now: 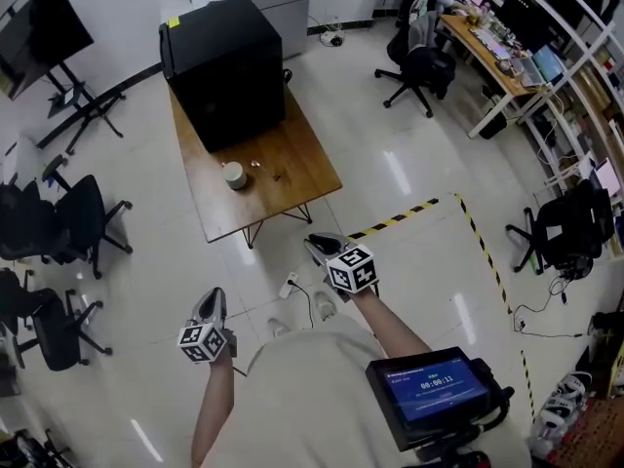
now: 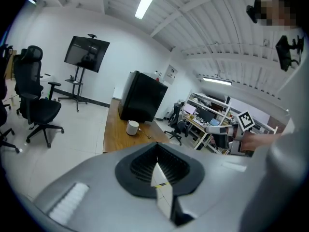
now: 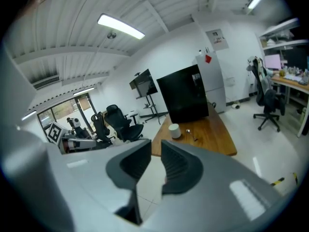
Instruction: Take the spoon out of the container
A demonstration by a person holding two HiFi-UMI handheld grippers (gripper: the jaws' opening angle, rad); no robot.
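Note:
A small white container (image 1: pixel 234 175) stands on the wooden table (image 1: pixel 292 188), well ahead of me. A small spoon (image 1: pixel 255 164) lies on the tabletop just right of it, outside the container. The right gripper view shows the same container (image 3: pixel 174 130) and spoon (image 3: pixel 189 131). Both grippers hang in the air over the floor, far short of the table. My left gripper (image 1: pixel 212 300) has its jaws closed together with nothing in them. My right gripper (image 1: pixel 317 245) shows a narrow gap between its jaws, also with nothing in it.
A big black cabinet (image 1: pixel 224 66) fills the table's far end. Office chairs (image 1: pixel 58 222) stand at the left. A power strip and cable (image 1: pixel 289 285) lie on the floor before my feet. Yellow-black tape (image 1: pixel 400 219) marks the floor at the right, and a cluttered desk (image 1: pixel 487 57) stands beyond it.

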